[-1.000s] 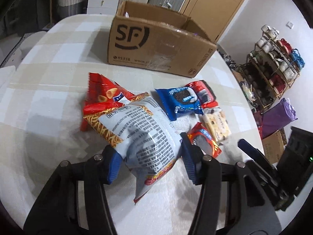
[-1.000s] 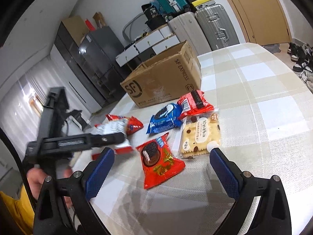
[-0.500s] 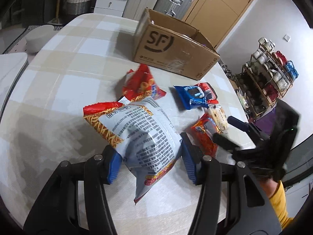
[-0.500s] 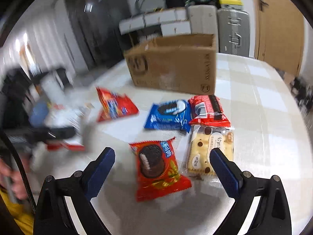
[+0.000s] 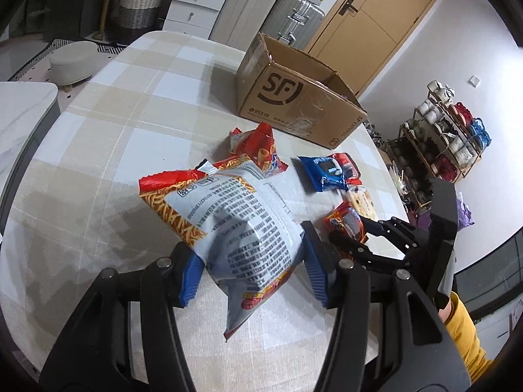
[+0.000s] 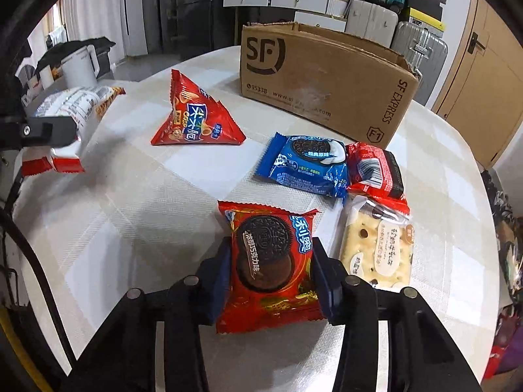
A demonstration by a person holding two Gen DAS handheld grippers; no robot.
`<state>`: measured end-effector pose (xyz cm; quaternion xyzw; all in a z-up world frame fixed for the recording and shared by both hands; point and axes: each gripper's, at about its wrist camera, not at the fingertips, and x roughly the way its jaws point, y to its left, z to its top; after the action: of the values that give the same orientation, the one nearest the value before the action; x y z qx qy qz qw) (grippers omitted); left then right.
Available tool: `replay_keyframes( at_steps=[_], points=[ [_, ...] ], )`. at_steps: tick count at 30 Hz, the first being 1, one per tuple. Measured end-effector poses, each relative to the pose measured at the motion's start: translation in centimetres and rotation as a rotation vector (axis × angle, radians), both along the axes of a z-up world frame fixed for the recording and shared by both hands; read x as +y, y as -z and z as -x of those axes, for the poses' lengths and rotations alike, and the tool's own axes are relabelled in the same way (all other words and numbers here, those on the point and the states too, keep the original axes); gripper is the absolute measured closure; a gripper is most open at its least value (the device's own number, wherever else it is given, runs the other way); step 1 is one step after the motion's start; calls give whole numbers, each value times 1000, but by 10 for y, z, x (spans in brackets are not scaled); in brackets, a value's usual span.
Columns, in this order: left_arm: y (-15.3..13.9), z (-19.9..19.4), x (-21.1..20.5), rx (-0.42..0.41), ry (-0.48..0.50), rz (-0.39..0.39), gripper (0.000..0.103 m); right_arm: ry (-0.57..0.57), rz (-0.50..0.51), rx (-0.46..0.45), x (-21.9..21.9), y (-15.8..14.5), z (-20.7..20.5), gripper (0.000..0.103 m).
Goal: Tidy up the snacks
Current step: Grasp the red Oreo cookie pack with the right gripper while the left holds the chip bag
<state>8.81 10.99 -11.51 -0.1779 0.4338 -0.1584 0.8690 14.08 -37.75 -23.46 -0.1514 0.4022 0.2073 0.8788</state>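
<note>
The left gripper has its blue ribbed fingers partly apart, clamped on a puffy, glossy chip bag held above the checked tabletop. The right gripper has its fingers pressed against both sides of a flat red cookie packet lying on the tabletop, near the brown cardboard box.
</note>
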Motion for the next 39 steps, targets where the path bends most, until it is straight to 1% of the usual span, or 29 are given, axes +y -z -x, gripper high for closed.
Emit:
replay_keyframes(
  at_steps=[2,4,10,14,19,23,30,34,39],
  points=[
    [-1,2,1,-4,6,6,52,4,-31,5,-2,-2,3,58],
    [-3,5,1,-10,10,9,52,20,-63,-9,-6,-9,8,58],
    [-14,17,-6,-49,33,-6,52,40,-232,-28,-19,-46,22,58],
    [-23,25,-12,-82,49,-30,52,32,-354,-41,-23,-73,37,58],
    [-34,35,-23,-118,76,-55,52,1,-450,-76,-21,-96,54,58],
    [-40,40,-29,-134,86,-59,52,-6,-526,-76,-27,-108,60,58],
    [-51,47,-36,-154,95,-75,52,-18,-573,-90,-37,-117,68,58],
    [-52,44,-38,-142,96,-96,52,-35,-577,-117,-38,-123,76,58],
    [-60,37,-41,-152,97,-106,52,-28,-599,-130,-46,-126,77,58]
  ],
)
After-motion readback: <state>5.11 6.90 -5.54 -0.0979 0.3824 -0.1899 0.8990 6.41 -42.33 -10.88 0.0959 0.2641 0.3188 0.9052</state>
